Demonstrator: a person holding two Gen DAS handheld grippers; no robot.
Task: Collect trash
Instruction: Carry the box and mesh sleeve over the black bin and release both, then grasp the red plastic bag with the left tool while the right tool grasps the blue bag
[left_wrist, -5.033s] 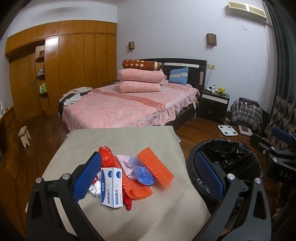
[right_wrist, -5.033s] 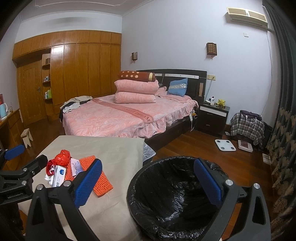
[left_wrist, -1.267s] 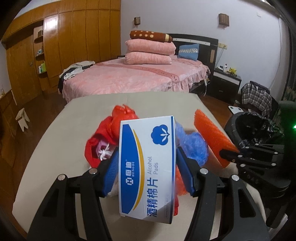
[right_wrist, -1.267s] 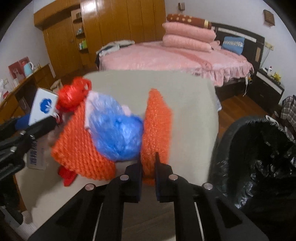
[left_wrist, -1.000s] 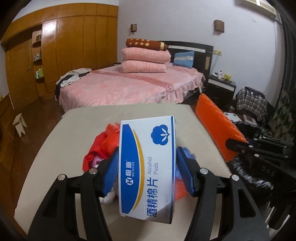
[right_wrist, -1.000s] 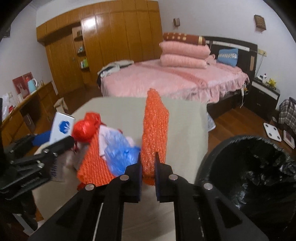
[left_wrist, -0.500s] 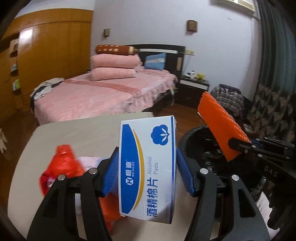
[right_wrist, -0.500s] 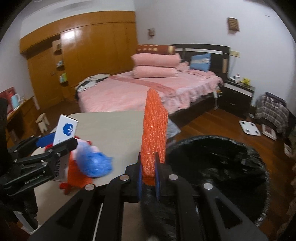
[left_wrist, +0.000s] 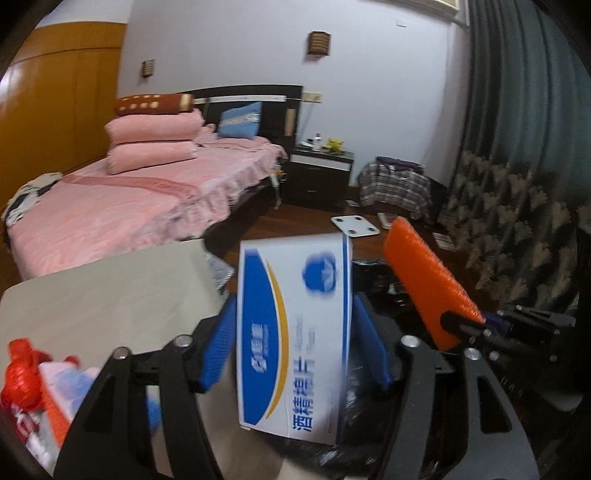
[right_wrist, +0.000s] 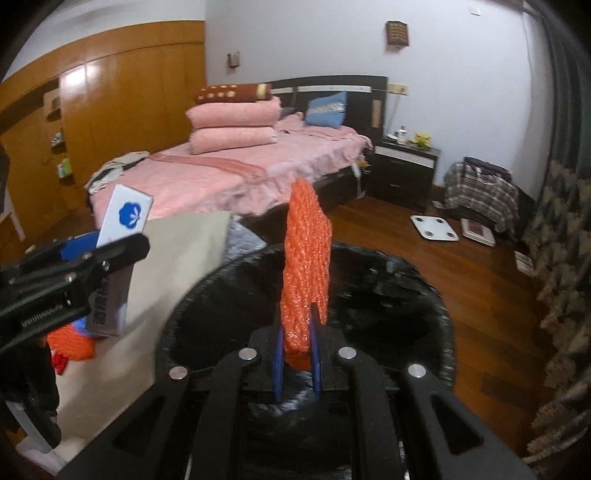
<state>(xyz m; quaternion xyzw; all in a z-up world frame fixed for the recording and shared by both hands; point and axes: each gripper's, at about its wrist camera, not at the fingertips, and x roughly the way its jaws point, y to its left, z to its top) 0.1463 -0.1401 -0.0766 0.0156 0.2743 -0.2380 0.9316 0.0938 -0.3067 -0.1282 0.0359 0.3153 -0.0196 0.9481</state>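
My left gripper (left_wrist: 293, 347) is shut on a white and blue alcohol pad box (left_wrist: 291, 332), held upright over the near rim of the black-lined trash bin (right_wrist: 406, 280). My right gripper (right_wrist: 297, 365) is shut on an orange foam net sleeve (right_wrist: 306, 273), held upright above the bin's opening. The sleeve also shows in the left wrist view (left_wrist: 424, 288), and the box in the right wrist view (right_wrist: 118, 254). A red bag (left_wrist: 22, 369), pink and blue wrappers and orange netting (right_wrist: 70, 343) lie on the beige table (left_wrist: 110, 295).
A pink bed (right_wrist: 240, 170) stands behind the table. A dark nightstand (right_wrist: 402, 166), a white scale (right_wrist: 434, 227) on the wood floor, a plaid bag (right_wrist: 480, 192) and a patterned curtain (left_wrist: 517, 221) are to the right.
Both grippers have swung right, away from the table pile toward the bin. The box and the orange sleeve now hang over the bin.
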